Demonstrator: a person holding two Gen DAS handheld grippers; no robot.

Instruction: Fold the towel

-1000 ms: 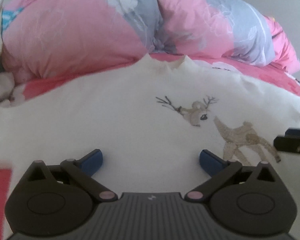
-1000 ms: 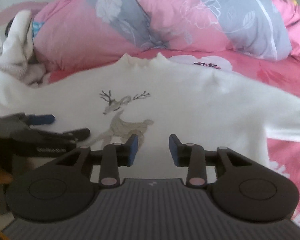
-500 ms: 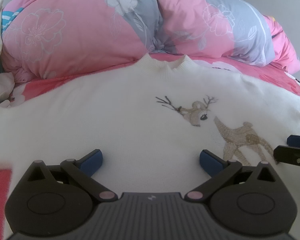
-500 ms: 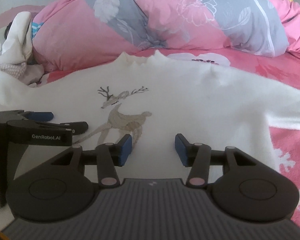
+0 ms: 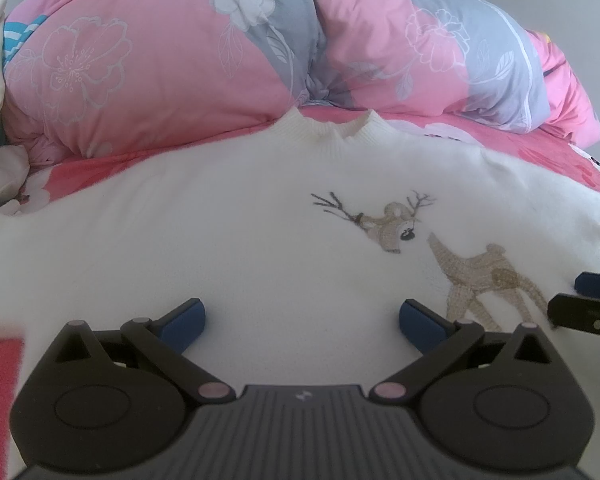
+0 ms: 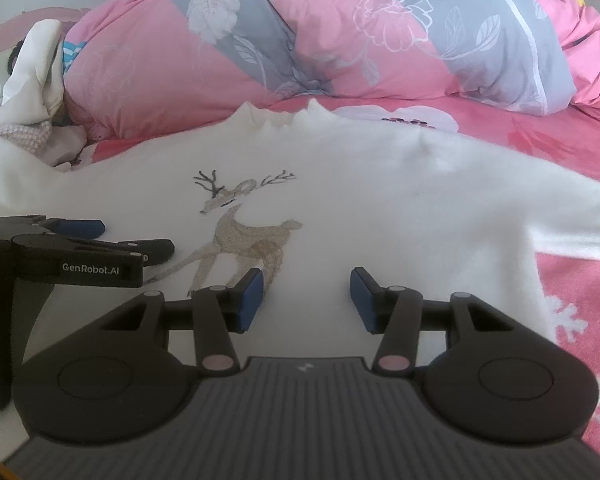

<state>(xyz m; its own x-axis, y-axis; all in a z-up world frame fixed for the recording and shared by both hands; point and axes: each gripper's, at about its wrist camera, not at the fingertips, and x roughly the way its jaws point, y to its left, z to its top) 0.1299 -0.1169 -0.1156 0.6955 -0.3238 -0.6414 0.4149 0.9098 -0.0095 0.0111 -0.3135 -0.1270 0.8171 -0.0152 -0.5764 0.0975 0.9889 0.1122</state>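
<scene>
The white sweater with a stitched deer lies spread flat and face up on the pink bed sheet, its collar toward the rolled quilt at the far edge and one sleeve running off toward the right edge, so by the look of it no fold has been made yet. The left gripper hangs over the near hem with its jaws spread wide and nothing between them, and the right gripper beside it has its jaws apart, pinching nothing. All of the folding, sleeves and body alike, seems left to do.
</scene>
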